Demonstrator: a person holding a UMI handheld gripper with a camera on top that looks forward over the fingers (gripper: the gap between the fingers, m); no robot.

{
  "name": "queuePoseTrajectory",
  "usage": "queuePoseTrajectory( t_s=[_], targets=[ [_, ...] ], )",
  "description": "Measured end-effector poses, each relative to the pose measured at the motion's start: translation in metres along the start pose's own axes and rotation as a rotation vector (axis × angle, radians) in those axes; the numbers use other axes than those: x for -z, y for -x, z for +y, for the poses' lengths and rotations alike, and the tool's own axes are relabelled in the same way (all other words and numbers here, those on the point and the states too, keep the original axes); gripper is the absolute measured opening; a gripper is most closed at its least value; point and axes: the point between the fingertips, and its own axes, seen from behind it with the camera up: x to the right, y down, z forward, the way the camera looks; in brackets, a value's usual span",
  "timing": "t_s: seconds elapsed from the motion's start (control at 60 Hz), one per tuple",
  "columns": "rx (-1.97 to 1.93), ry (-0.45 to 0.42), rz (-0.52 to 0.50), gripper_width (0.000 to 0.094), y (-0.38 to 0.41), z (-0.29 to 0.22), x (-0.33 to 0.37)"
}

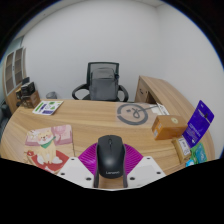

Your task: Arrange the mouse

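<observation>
A black mouse [109, 156] lay on the wooden desk [100, 118], on a round purple mat [88, 156] that showed at both its sides. It was between the two fingers of the gripper [109, 172], whose white tips [75, 170] stood at its left and right near the bottom. The fingers were apart about the width of the mouse; whether they pressed on it, I could not tell.

To the left of the mouse, a pink illustrated card [50, 146] lay flat on the desk. Farther on the right stood an orange box [166, 127], and beside it a purple box [199, 123]. A round grey logo [132, 112] was on the desk surface beyond the mouse. At the far side of the desk stood a black office chair [101, 81], before a white wall. At the far left, a shelf [14, 75] was seen.
</observation>
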Motion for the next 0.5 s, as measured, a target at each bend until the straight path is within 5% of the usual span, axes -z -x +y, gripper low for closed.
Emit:
queuePoseTrajectory(
  t_s=[0.233,0.5],
  targets=[
    [0.0,-0.088,-0.134,0.0327,0.119,-0.07,0.026],
    [0.08,-0.028,-0.205,0.0327,0.243,-0.012,-0.01]
  ],
)
